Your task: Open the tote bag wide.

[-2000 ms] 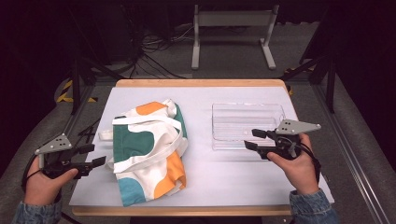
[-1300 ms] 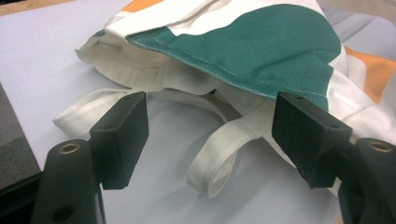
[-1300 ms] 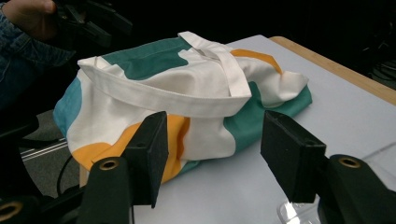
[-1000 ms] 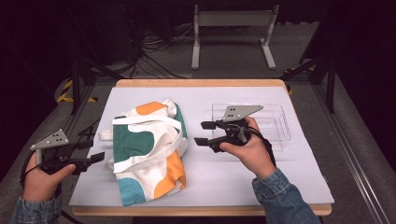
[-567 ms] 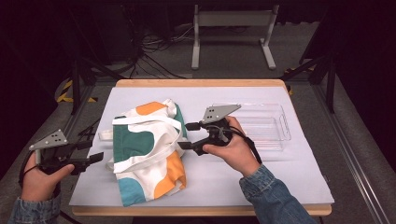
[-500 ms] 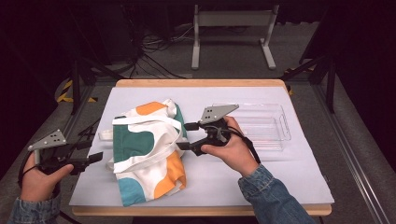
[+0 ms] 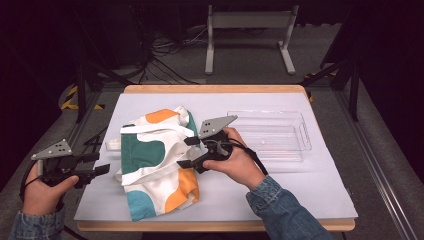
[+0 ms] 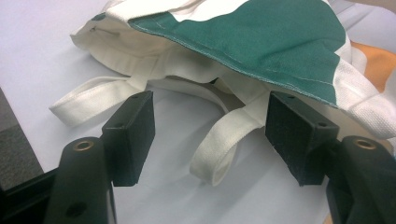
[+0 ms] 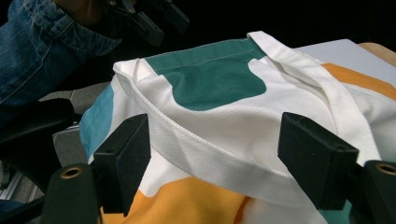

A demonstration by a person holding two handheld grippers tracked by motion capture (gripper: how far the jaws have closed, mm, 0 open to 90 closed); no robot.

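A cloth tote bag (image 7: 145, 152), white with teal, orange and light blue patches, lies crumpled on the left half of the table. My left gripper (image 7: 100, 163) rests at the table's left edge, level and pointing at the bag. In the left gripper view the gripper (image 8: 212, 126) is open; its jaws have just been closing, with a white strap loop (image 8: 219, 154) lying untouched between them. My right gripper (image 7: 185, 152) hovers over the bag's right side. It (image 9: 219, 154) is open, its jaws have just been opening, and the bag's white hem band (image 9: 205, 147) passes below them.
A clear plastic bin (image 7: 270, 132) stands at the right on the white table cover (image 7: 300, 190). Behind the table are a metal stand (image 7: 250, 20) and floor cables. My other hand's gripper (image 9: 144, 18) appears beyond the bag in the right gripper view.
My right gripper has travelled left from beside the clear bin to the bag's right side. The left hand has stayed at the table's left edge.
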